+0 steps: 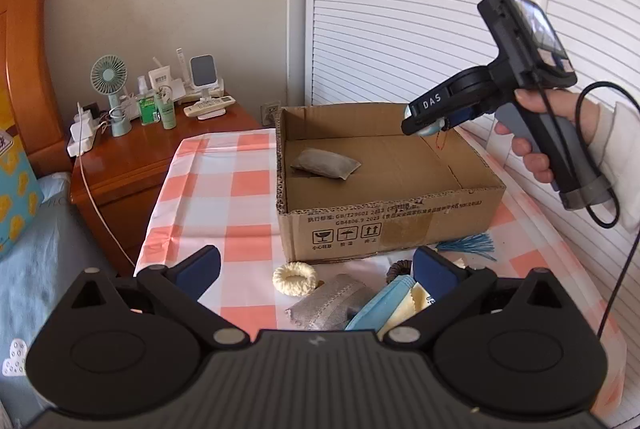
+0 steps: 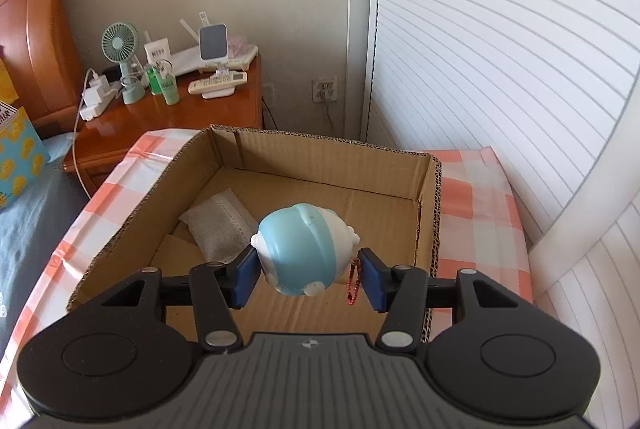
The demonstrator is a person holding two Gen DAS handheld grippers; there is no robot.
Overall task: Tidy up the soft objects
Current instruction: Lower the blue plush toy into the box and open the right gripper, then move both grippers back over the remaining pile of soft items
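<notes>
An open cardboard box [image 1: 384, 225] stands on the checked tablecloth; it also shows in the right wrist view [image 2: 132, 225]. A grey pouch [image 1: 325, 163] lies inside it [image 2: 220, 225]. My right gripper [image 2: 310, 275] holds a blue-and-white soft toy [image 2: 300, 249] with a red chain above the box; from the left wrist view the gripper [image 1: 424, 119] hovers over the box's far right corner. My left gripper [image 1: 316, 269] is open and empty, low over a cream scrunchie [image 1: 295, 278], a second grey pouch [image 1: 328, 305], a blue face mask [image 1: 380, 303] and a brown hair tie [image 1: 398, 267].
A wooden nightstand [image 1: 132, 165] at the left carries a fan [image 1: 110, 77], bottles, chargers and a remote. A bed with blue sheet [image 1: 36, 261] lies at the left. White louvred doors [image 1: 420, 9] stand behind. A blue tassel [image 1: 468, 243] lies by the box.
</notes>
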